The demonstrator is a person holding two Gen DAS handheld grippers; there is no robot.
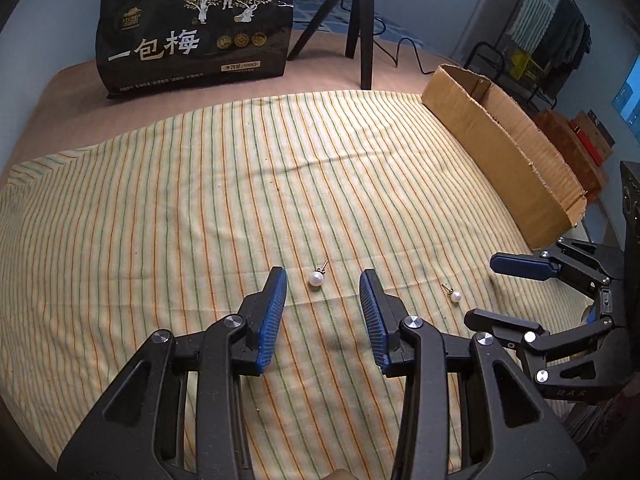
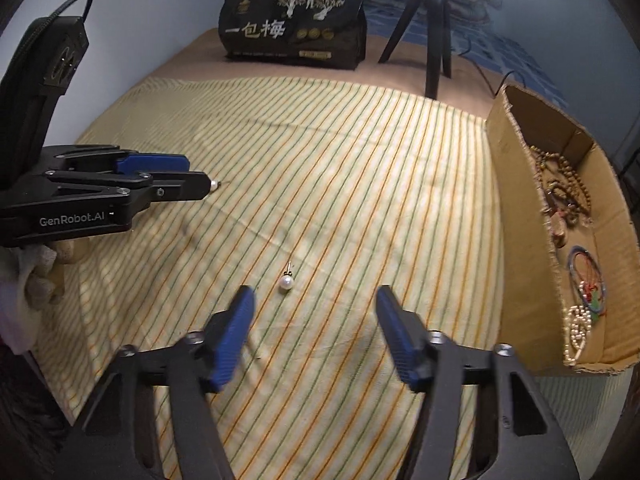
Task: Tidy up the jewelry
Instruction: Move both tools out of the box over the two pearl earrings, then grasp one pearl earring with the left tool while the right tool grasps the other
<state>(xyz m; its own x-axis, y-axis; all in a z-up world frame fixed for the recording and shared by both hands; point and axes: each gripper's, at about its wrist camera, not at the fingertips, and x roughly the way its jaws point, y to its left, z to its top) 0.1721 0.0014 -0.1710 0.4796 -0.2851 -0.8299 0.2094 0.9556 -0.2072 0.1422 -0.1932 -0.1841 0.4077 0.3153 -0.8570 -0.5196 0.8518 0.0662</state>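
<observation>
Two pearl stud earrings lie on the striped cloth (image 1: 200,200). In the left wrist view the larger-looking pearl earring (image 1: 315,279) sits between the tips of my left gripper (image 1: 322,272), which is open; neither blue pad touches it. The second pearl earring (image 1: 455,295) lies just left of my right gripper (image 1: 480,288). In the right wrist view that earring (image 2: 286,282) rests just ahead of my open right gripper (image 2: 315,292), nearer its left finger. My left gripper (image 2: 200,174) shows side-on there, its near finger hiding most of the other pearl.
An open cardboard box (image 2: 520,220) along the cloth's right edge holds wooden bead strands, cord bracelets and a pearl strand. The box (image 1: 500,152) shows its outer wall in the left view. A black snack bag (image 1: 196,32) and tripod (image 1: 362,20) stand at the back.
</observation>
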